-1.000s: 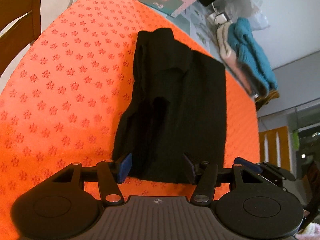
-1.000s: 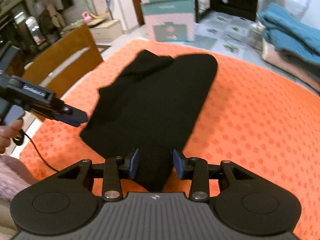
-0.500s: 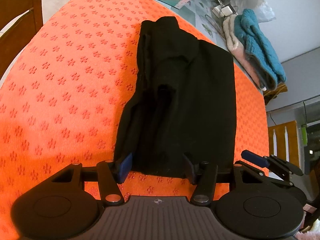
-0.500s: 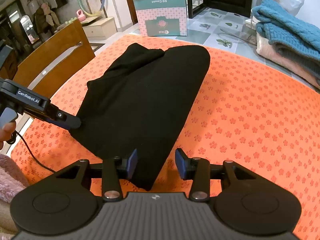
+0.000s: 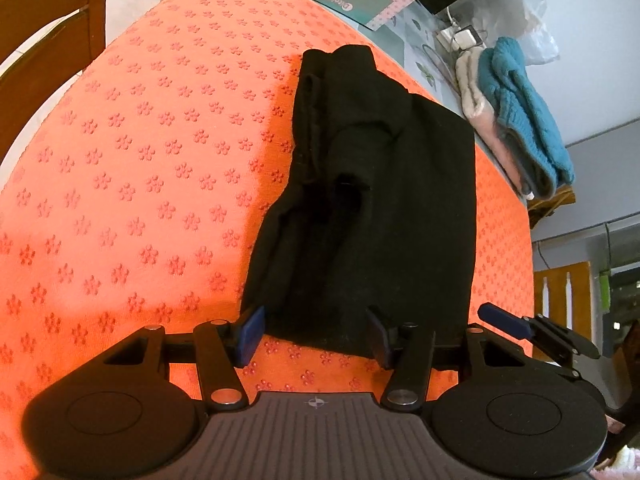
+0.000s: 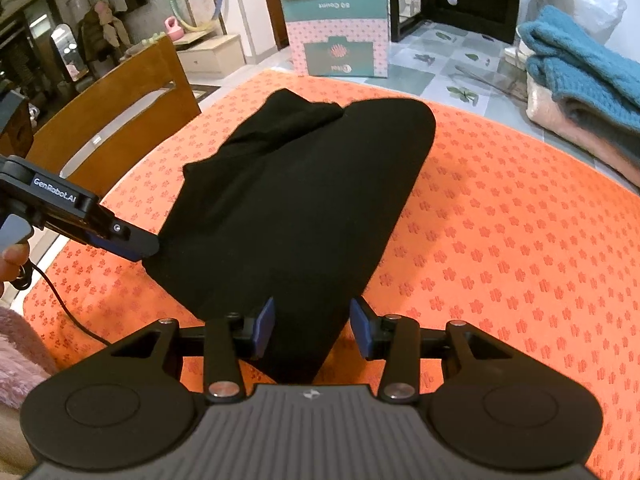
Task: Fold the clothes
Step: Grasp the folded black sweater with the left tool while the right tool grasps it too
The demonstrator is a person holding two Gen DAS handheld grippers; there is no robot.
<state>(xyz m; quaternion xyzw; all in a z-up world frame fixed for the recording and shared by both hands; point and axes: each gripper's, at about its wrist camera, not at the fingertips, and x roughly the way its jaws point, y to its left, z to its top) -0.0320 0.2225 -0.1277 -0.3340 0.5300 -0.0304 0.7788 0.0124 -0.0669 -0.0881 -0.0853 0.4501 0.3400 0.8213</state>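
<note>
Black garment (image 5: pixel 372 216), already doubled lengthwise, lying down the middle of both frames on the orange-covered bench (image 5: pixel 132 152), near hem at the bottom centre between the spread fingers of the left gripper (image 5: pixel 316 334) and the right gripper (image 6: pixel 314 326), both apart and clamped on nothing. Risk of pinching only the top layer, so the fold opening on a lift. Loose ridge at centre left in the left wrist view likely to bunch if dragged unevenly.

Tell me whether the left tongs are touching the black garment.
Cannot tell. In the right wrist view the left tongs meet the black garment's edge with no visible gap, but dark-on-dark hides any contact.
</note>
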